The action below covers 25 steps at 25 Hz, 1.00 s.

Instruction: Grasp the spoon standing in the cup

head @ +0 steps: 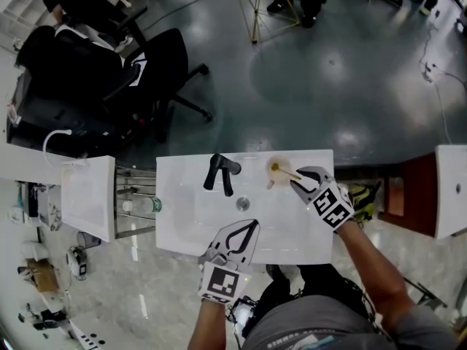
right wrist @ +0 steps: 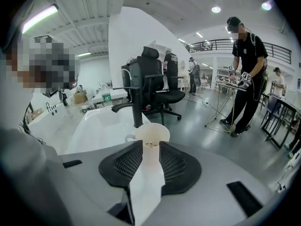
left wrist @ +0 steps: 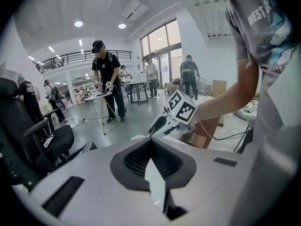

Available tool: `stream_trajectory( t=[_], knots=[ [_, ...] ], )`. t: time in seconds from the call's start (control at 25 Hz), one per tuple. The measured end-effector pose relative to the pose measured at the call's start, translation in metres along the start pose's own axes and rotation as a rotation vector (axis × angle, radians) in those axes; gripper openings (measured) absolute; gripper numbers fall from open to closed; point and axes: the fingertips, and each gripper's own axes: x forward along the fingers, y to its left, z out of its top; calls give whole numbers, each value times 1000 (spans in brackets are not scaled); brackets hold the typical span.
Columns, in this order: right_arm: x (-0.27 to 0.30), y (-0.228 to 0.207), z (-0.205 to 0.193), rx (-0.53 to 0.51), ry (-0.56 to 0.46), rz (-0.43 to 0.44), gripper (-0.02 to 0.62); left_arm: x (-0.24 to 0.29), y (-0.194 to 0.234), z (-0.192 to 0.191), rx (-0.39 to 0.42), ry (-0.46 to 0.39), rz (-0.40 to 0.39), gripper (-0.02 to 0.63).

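The thing I'm after is a slim, tan, wooden-looking spoon (head: 284,170). It stands bowl-down in a small off-white mug-shaped cup (head: 271,163) on the white moulded tabletop (head: 190,217). Its handle leans out over the cup's rim towards my right claw (head: 298,179).

I judge the spoon stiff and very light, with a matte stick of a handle that shouldn't slip much. It is thin enough to swivel between the pads if pinched off-centre. The cup looks light too, so any sideways drag on the handle could tip or slide it. The place to take hold is the free upper end of the handle, clear of the rim, squeezed across its width, then lifted along its lean.

The right claw is narrowly parted and holds nothing firmly that I can see. In the right gripper view the spoon's end (right wrist: 149,145) sits in the gap at the fingertips, with the cup (right wrist: 153,131) straight beyond. I can't tell whether the pads touch the wood yet. The right forearm reaches in from the side of the cup away from the black faucet (head: 221,172), wrist turned so the claw lies low and nearly level, pointing along the handle.

The left claw (head: 253,224) is closed tip to tip on nothing, parked well apart from the cup at the tabletop's near edge.
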Motion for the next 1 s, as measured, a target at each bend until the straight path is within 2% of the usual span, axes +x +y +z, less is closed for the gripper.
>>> stream_trajectory(
  t=[0.12,0.36,1.0],
  knots=[
    [4,2,-1,-7,2,5,124,1,-2,-2,-11,-3,2,2],
    [8,2,-2,-31,11,-5,66,2,-3,-4,-22,7,0,2],
    [-19,10,45,-113,-68,-64,60,-23,1,6,-10,-21,27,2]
  ],
)
